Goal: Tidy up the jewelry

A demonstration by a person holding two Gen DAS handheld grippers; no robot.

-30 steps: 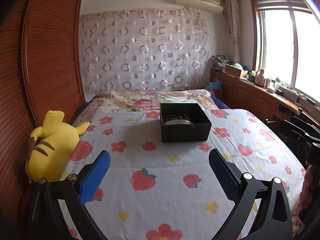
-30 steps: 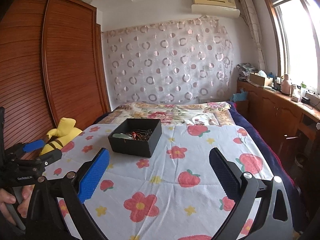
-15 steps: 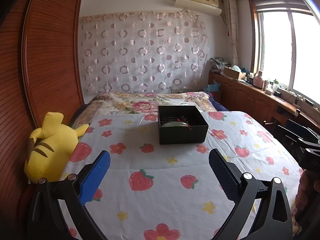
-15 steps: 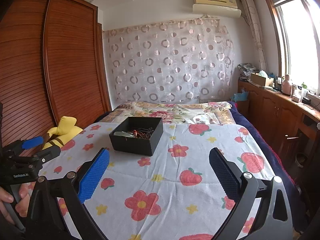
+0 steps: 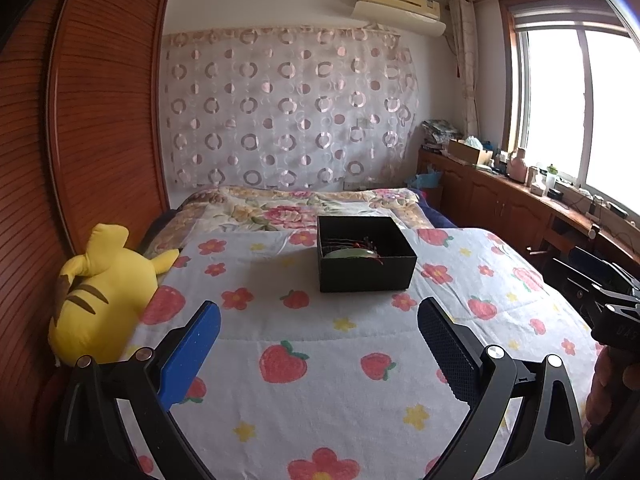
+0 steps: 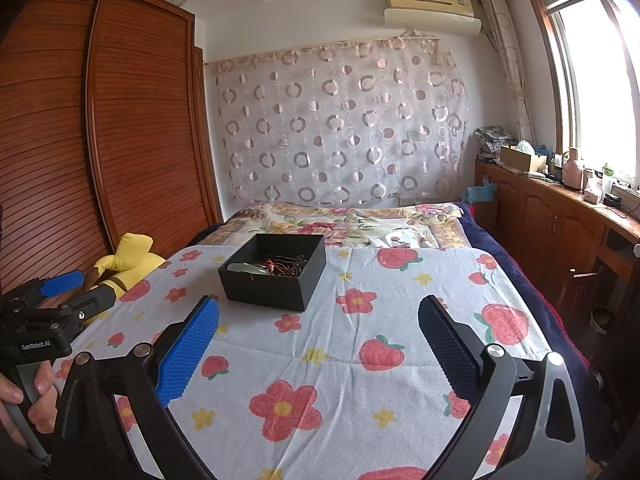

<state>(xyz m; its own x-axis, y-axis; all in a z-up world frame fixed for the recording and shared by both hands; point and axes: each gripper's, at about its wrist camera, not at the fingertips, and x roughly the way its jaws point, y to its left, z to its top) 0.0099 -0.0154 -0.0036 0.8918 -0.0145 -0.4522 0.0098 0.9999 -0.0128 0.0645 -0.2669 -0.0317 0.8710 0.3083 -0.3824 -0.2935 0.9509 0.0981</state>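
An open black box [image 5: 366, 258] sits on the flowered bed sheet [image 5: 320, 344], holding a pale green bangle [image 5: 350, 254] and a tangle of red and dark beaded jewelry [image 5: 366, 245]. It also shows in the right wrist view [image 6: 274, 276], with the jewelry [image 6: 282, 266] inside. My left gripper [image 5: 318, 320] is open and empty, well short of the box. My right gripper [image 6: 318, 320] is open and empty, to the box's right and nearer. The left gripper also shows at the left edge of the right wrist view [image 6: 68, 290].
A yellow plush toy [image 5: 102, 292] lies at the bed's left edge beside a wooden wardrobe [image 5: 100, 120]. A wooden counter [image 5: 520, 200] with clutter runs under the window on the right. A flowered quilt [image 5: 304, 210] lies behind the box.
Both grippers have tilted up and drawn back slightly, so the box sits a little lower in both views. Both stay open and empty.
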